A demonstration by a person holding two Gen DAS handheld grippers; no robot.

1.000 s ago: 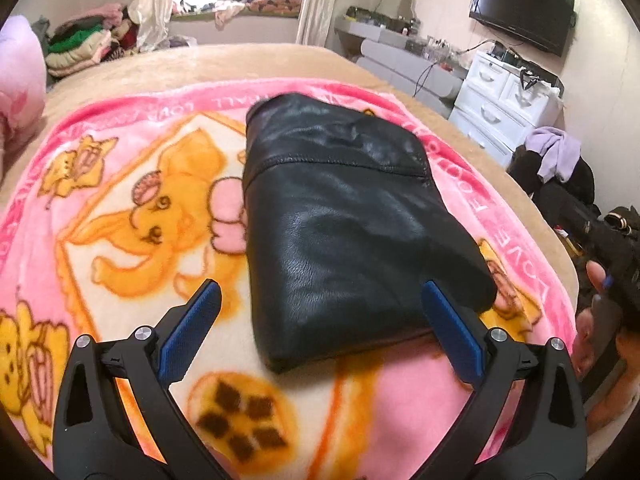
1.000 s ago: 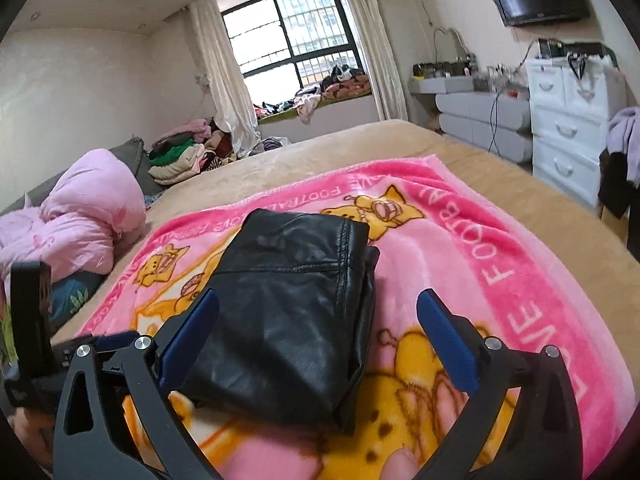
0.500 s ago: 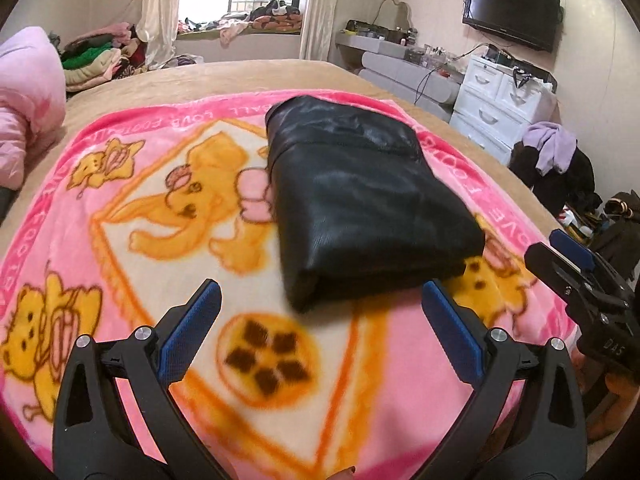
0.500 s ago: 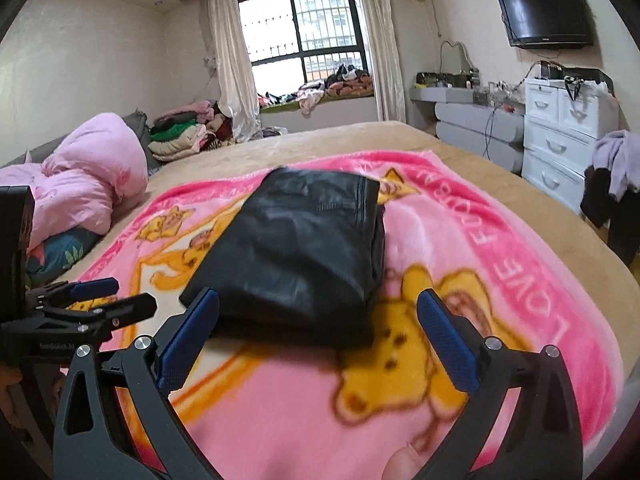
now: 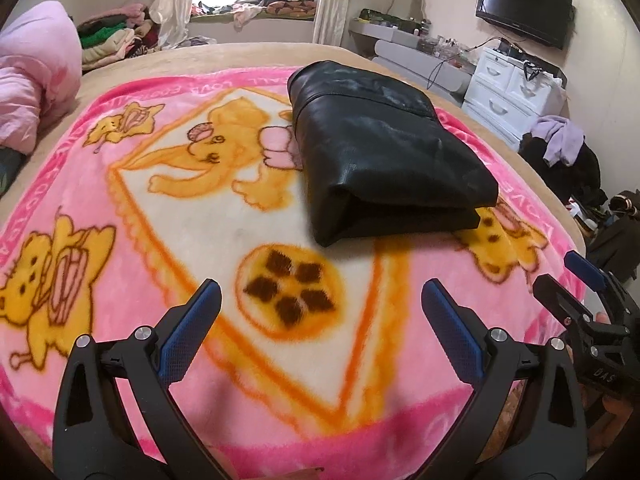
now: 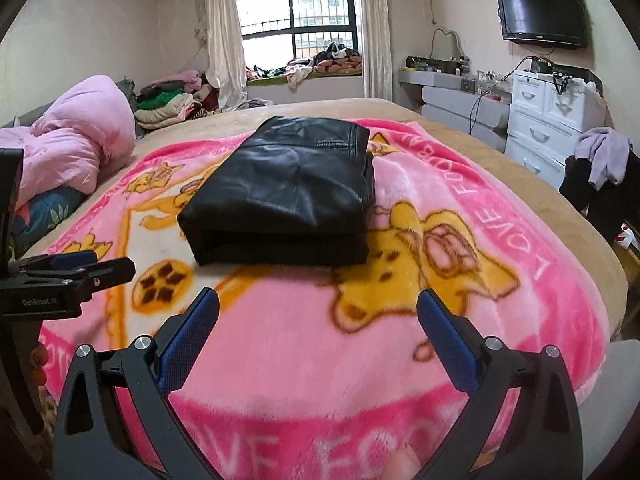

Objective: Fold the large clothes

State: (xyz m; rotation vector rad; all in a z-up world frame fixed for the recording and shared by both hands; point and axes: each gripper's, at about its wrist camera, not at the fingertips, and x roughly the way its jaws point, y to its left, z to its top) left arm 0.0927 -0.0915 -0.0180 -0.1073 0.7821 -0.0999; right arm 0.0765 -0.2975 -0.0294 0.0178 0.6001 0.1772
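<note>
Left wrist view: we hold the left gripper [image 5: 320, 316] and right gripper [image 6: 318, 312] with jaws apart and empty, well back from the black jacket [image 5: 380, 152] lying folded into a compact stack on the pink blanket [image 5: 120, 200], so folding looks done.

Black garment [image 5: 384, 152] — pink cartoon blanket [image 5: 120, 208]

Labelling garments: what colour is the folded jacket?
Black, glossy like leather; the jacket shows best in the right wrist view.
</note>
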